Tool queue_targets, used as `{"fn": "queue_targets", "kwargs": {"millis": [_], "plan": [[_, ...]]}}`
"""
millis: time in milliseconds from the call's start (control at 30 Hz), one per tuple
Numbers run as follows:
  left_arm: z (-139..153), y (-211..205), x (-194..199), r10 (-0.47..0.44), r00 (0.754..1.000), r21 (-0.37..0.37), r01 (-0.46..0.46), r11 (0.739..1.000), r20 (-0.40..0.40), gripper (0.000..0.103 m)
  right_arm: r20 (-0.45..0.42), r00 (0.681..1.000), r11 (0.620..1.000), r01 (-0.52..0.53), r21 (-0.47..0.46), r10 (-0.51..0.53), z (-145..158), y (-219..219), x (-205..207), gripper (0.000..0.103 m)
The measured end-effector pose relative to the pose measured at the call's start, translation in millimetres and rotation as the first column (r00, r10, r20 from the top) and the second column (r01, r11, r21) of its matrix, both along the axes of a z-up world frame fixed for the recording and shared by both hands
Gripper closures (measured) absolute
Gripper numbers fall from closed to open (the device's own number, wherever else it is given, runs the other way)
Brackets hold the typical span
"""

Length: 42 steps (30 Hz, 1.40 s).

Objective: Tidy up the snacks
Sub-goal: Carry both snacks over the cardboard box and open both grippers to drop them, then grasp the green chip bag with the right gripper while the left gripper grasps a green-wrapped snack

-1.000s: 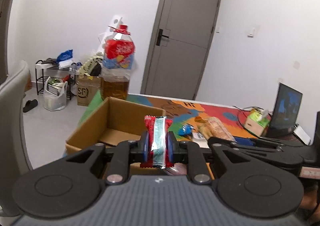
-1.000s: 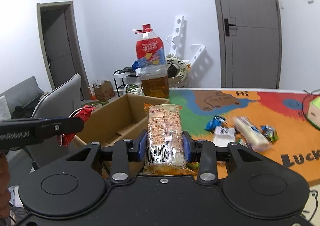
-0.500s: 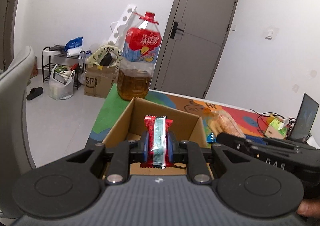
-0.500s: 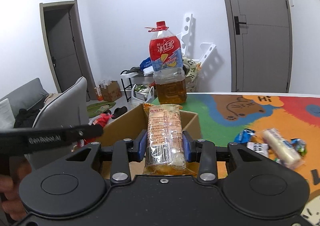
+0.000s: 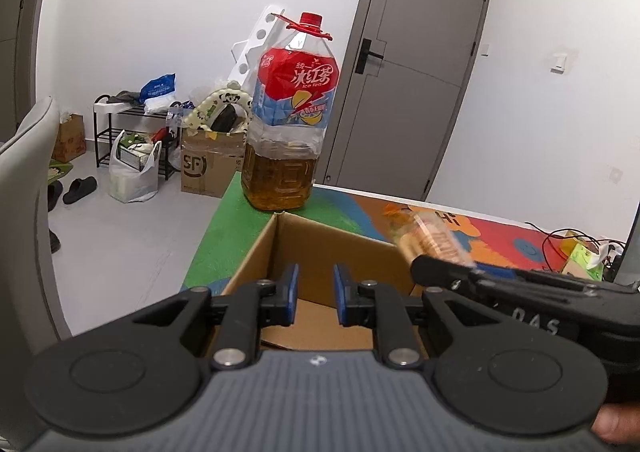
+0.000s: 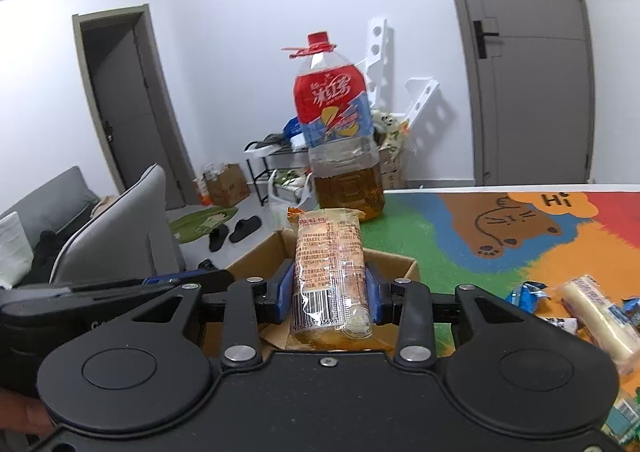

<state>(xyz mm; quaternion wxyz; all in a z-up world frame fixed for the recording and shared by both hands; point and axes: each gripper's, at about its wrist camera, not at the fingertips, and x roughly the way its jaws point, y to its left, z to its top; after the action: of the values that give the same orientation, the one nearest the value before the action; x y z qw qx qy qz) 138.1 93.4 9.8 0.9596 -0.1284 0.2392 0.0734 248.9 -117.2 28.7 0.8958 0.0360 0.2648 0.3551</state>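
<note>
Several snacks (image 6: 588, 312) wait on the worktop (image 6: 420, 219) at my three o'clock. My left gripper (image 5: 314, 294) hangs released, empty, over the cardboard box (image 5: 320, 248); my right gripper (image 6: 326, 292) grasps the biscuit pack (image 6: 330, 272), undelivered.

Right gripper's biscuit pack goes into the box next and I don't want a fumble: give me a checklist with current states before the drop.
1. Right gripper firmly shut on the biscuit pack: ok.
2. Pack over the cardboard box opening: cannot tell; it sits near the box's right edge.
3. Left gripper empty, jaws apart: ok.
4. Left gripper clear of the drop path: not ok; it hovers over the box.
5. Ice tea bottle upright behind the box: ok.
6. Box contents: cannot tell.
</note>
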Motion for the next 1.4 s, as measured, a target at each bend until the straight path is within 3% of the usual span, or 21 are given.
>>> {"fn": "queue_targets", "kwargs": {"millis": [67,133,233,333,400,500,700,833,1000,1400], "plan": [[1.0,-0.2,-1.7,0.009,1.0,0.003,-0.009,1.0,-0.006,0.082,-0.023,1.0,1.0,-0.01,0.002,0.01,-2.0,0.3,3.5,0.064],[0.7,-1.3,-6.5,0.02,1.0,0.007,-0.019,1.0,-0.014,0.081,-0.024,1.0,1.0,-0.005,0.015,0.005,-2.7,-3.2,3.7,0.052],[0.0,-4.1,-12.4,0.029,0.999,0.007,-0.029,1.0,-0.032,0.077,-0.013,1.0,0.999,0.0,0.033,0.0,-1.2,-11.6,-1.4,0.05],[0.8,-9.8,-20.9,0.028,0.999,0.015,-0.028,1.0,-0.029,0.058,-0.012,1.0,0.999,0.014,0.045,-0.014,-1.2,-24.2,-9.3,0.045],[1.5,-15.8,-28.0,0.038,0.999,0.034,-0.038,0.999,-0.019,0.04,-0.024,0.999,0.999,0.029,0.046,-0.028,-3.1,-33.1,-12.3,0.043],[4.0,-24.6,-35.0,0.036,0.999,0.032,-0.035,0.999,-0.018,0.024,-0.03,0.998,0.998,0.056,0.037,-0.054,-6.7,-50.4,-21.0,0.031],[11.7,-53.9,-54.1,0.034,0.999,0.068,-0.034,0.997,0.007,0.01,-0.042,0.993,0.993,0.108,0.042,-0.106,-7.9,-88.8,-34.6,0.019],[15.9,-71.3,-62.7,0.011,1.0,0.068,-0.012,0.998,0.008,0.007,-0.032,0.99,0.988,0.138,0.064,-0.136,-4.2,-115.2,-44.1,0.006],[18.5,-98.6,-73.7,-0.029,0.999,0.092,0.028,0.995,0.016,0.006,-0.033,0.987,0.984,0.159,0.078,-0.156,-4.8,-148.8,-51.9,0.004],[15.1,-138.0,-76.2,-0.104,0.995,0.036,0.104,0.994,-0.012,0.006,-0.048,0.969,0.96,0.248,0.129,-0.244,4.9,-221.5,-63.3,0.0]]}}
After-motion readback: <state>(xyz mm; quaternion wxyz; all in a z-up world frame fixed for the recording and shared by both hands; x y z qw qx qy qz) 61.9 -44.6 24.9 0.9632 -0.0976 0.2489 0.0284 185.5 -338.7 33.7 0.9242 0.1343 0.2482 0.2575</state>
